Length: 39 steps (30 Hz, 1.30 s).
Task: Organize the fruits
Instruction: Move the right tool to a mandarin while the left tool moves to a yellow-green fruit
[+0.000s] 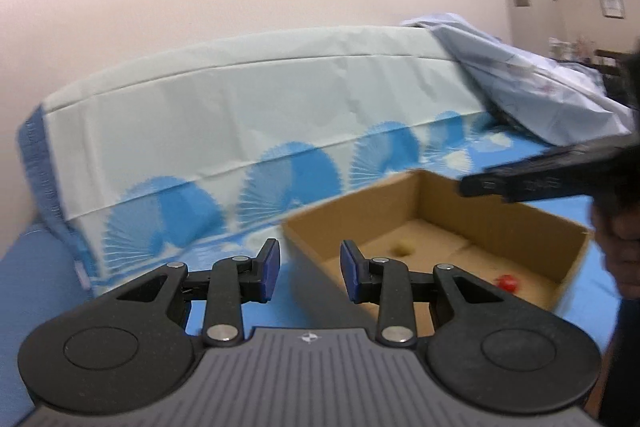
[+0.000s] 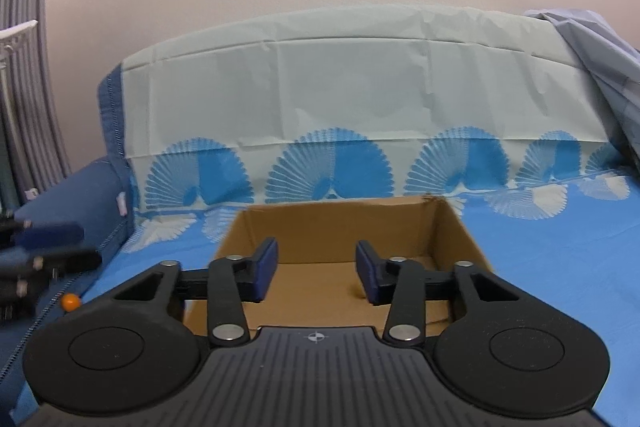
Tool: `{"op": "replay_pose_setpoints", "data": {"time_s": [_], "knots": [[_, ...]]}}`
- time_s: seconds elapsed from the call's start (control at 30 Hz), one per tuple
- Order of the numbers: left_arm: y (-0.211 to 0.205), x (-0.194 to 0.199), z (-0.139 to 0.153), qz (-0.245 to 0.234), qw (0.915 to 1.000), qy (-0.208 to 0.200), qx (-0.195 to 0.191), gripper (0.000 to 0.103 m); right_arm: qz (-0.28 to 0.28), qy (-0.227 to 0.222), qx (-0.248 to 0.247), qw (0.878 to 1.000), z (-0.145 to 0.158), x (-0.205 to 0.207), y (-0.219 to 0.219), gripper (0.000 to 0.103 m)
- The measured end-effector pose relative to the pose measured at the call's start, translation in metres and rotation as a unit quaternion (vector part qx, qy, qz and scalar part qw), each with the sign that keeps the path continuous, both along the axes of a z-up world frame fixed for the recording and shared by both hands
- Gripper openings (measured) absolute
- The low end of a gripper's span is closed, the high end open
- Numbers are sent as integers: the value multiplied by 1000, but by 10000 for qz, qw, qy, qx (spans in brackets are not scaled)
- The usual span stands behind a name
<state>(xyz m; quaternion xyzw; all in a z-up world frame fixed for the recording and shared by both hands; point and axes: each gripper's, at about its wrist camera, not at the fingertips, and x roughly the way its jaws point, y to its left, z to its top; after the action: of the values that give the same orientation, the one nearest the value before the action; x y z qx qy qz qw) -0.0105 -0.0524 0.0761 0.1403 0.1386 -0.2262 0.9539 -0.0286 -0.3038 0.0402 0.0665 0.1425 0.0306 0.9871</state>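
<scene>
An open cardboard box rests on the blue patterned cloth. Inside lies a tan foam pad with a round hole, and a small red fruit sits near the box's right corner. My left gripper hovers open and holds nothing, just left of the box's near corner. My right gripper is open and holds nothing, over the near edge of the box. A small orange fruit lies on the cloth at the left, below the blurred left gripper.
A pale cloth with blue fan prints drapes the upright back behind the box. A crumpled grey-blue cloth lies at the back right. A dark blue cushion borders the left side. A person's hand holds the right gripper's black body.
</scene>
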Motion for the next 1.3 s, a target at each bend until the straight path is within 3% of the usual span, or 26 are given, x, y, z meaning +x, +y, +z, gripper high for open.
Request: {"op": "replay_pose_setpoints", "data": {"time_s": [0.1,0.17,0.2,0.27,0.37,0.53,0.63,0.7,0.77,0.9,1.03,1.17,1.3], "knots": [[31,17,-14,576,9972,345,-337,37,191,-20,53,9998,0,2,14,31],[44,33,-20,1121,9891,765,-568,33,292,-16,65,9996,0,4,24,31],[51,34,-18,1296,9858,717,-788,33,353,-5,65,9994,0,6,29,31],[61,35,-16,1404,9797,775,-1205,33,477,13,28,9989,-2,8,40,31],[68,38,-14,1589,9735,776,-1451,33,688,30,-64,9976,-4,13,59,31],[77,48,-18,1784,9666,929,-1590,33,1074,176,-120,9940,-9,21,90,31],[92,57,-20,1976,9570,1053,-1846,33,1381,222,-157,9900,-12,24,112,31],[106,59,-22,2235,9462,1060,-2086,33,1614,238,-245,9863,-15,26,131,31],[121,60,-23,2568,9297,1095,-2401,33,1870,293,-312,9814,-21,29,152,31],[159,66,-32,3236,8834,1398,-3088,32,2301,459,-442,9711,-36,38,196,31],[185,76,-45,3578,8459,1796,-3525,32,2302,792,-469,9688,-52,63,229,31],[194,85,-53,3859,8290,1948,-3549,32,2077,1055,-391,9717,-69,90,248,35],[194,97,-65,4112,8209,2087,-3370,33,1860,1305,-387,9731,-90,117,260,45]]}}
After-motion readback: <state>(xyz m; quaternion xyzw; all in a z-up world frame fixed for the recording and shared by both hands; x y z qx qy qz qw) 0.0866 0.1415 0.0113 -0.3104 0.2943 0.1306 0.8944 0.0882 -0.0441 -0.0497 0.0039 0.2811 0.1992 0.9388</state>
